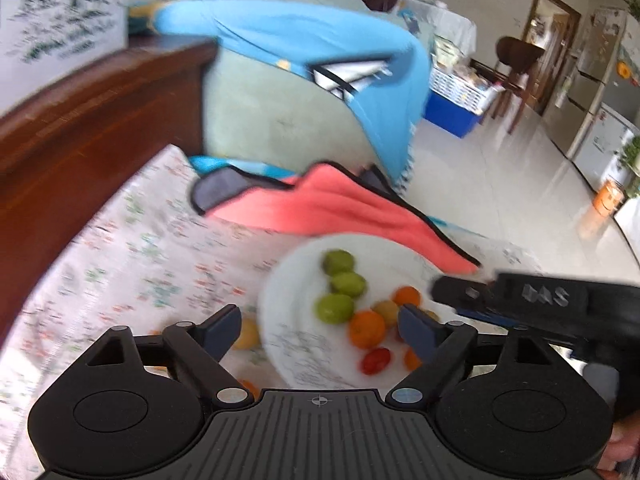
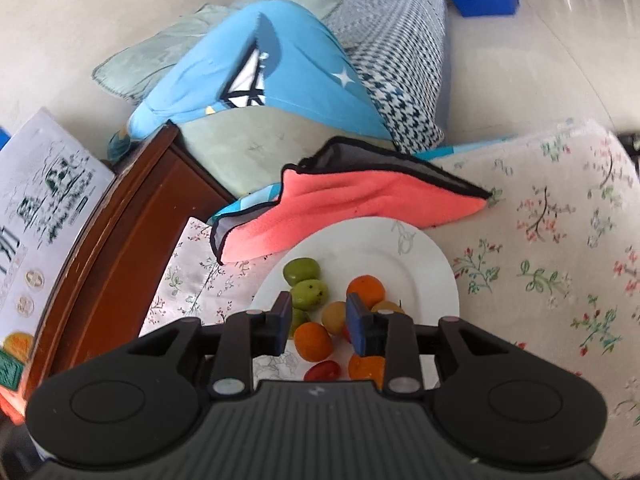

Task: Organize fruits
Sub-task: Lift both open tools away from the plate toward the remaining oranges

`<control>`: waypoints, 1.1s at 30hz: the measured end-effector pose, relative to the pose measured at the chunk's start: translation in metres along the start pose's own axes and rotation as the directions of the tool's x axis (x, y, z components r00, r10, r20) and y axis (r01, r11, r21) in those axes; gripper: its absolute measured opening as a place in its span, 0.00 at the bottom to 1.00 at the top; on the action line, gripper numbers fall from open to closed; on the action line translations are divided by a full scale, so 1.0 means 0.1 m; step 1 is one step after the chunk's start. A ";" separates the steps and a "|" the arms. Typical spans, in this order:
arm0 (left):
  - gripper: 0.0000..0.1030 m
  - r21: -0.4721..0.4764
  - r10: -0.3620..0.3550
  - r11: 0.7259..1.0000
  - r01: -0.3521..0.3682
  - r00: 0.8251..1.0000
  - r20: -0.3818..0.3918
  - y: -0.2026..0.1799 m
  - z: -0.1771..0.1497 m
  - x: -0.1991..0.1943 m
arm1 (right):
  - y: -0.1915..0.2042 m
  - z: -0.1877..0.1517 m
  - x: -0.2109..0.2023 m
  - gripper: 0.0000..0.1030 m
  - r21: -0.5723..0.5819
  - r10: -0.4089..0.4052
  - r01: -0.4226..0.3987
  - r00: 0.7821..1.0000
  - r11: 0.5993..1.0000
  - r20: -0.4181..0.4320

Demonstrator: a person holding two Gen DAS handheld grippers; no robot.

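A white plate (image 1: 296, 280) (image 2: 424, 256) sits on the floral tablecloth and holds three green fruits (image 1: 335, 307) (image 2: 301, 271), several oranges (image 1: 367, 329) (image 2: 313, 341), a yellowish fruit (image 2: 334, 317) and a red cherry tomato (image 1: 375, 361) (image 2: 322, 370). More small fruits (image 1: 247, 333) lie on the cloth left of the plate. My left gripper (image 1: 320, 330) is open wide and empty, above the plate's near edge. My right gripper (image 2: 318, 322) is open and empty, hovering over the fruit pile; it also shows in the left wrist view (image 1: 520, 300).
A pink towel with black trim (image 1: 320, 204) (image 2: 360, 204) overlaps the plate's far rim. A dark wooden sofa arm (image 1: 100, 120) (image 2: 120, 220) stands at the left. A blue cloth (image 2: 280, 64) drapes the sofa behind. A printed carton (image 2: 44, 208) lies far left.
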State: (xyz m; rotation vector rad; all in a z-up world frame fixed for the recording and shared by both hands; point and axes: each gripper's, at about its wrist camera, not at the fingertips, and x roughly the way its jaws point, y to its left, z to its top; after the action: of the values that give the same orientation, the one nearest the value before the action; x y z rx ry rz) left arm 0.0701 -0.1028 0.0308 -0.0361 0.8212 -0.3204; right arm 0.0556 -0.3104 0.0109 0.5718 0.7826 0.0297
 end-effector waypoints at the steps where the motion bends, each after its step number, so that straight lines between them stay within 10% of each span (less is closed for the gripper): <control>1: 0.86 0.001 0.016 1.000 -0.016 1.000 0.002 0.05 0.02 -0.03 | 0.02 0.00 -0.03 0.31 -0.016 0.001 -0.001 1.000 1.000 0.003; 33: 0.86 -0.160 0.192 0.963 -0.217 0.969 -0.154 1.20 -0.03 0.10 | 0.93 -0.91 0.18 0.42 -0.425 0.105 -0.170 0.979 0.889 -0.174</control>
State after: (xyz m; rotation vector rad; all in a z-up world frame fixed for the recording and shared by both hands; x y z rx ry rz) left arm 0.1068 0.0087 0.0032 -0.0937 0.9803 -0.0541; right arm 0.0235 -0.1843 -0.0062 0.1938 0.8442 0.3763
